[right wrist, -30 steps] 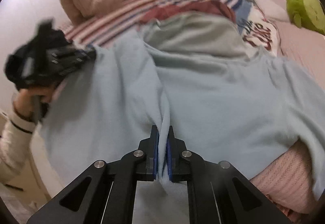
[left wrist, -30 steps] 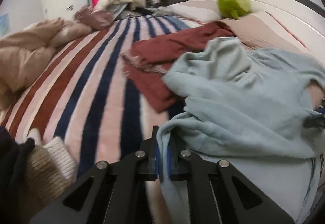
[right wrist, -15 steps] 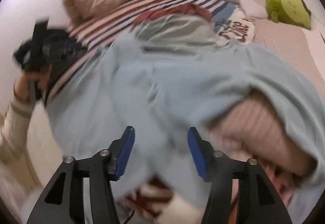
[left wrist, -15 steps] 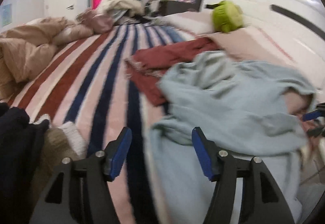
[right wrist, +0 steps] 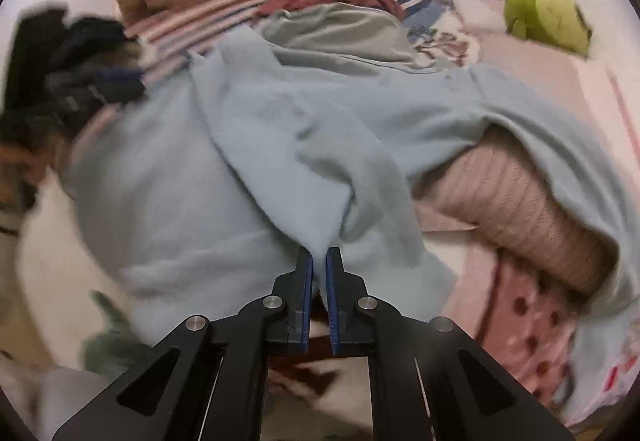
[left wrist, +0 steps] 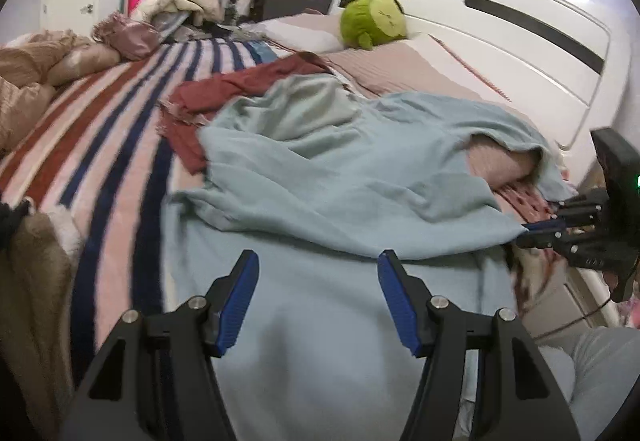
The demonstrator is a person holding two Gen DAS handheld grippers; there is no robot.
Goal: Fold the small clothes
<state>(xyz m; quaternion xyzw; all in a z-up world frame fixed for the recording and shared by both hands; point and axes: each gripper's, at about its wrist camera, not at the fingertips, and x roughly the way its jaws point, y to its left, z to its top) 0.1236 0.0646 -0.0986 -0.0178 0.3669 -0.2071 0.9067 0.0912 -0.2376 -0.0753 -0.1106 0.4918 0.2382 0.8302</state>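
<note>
Mid-fold on the light blue sweatshirt (left wrist: 340, 177), lying rumpled across the bed (left wrist: 120, 129) near its edge. Right gripper (right wrist: 319, 261) is clamped on a fabric edge; left gripper (left wrist: 318, 273) hovers above the cloth, jaws apart, empty. Next, probably: left pinches the opposite edge, then both pull flat.

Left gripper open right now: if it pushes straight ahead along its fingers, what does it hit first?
Most likely the light blue garment: the left gripper hangs open over its flat near part, and the bunched fold lies straight ahead. Depth is unclear.
</note>
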